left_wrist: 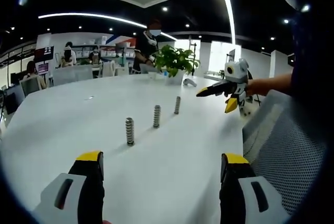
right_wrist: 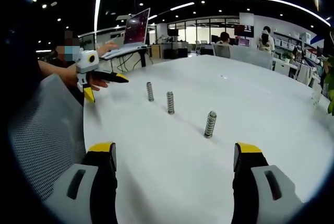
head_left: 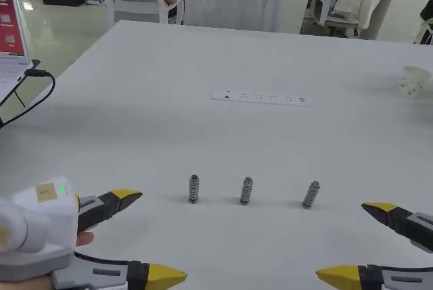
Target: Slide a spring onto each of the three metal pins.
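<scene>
Springs stand ahead of left gripper, right gripper, fingers spread.

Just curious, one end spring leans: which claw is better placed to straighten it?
Likely the right claw: open, empty, nearest the leaning spring; the left claw sits past the other two springs.

Metal coil springs; smooth matt white table.

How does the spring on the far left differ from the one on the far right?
The left spring stands straight up; the right spring leans to the right in the head view. The left spring sits nearer the left gripper, the right spring nearer the right gripper. Both are grey coils standing on the white table, touched by neither gripper.
</scene>
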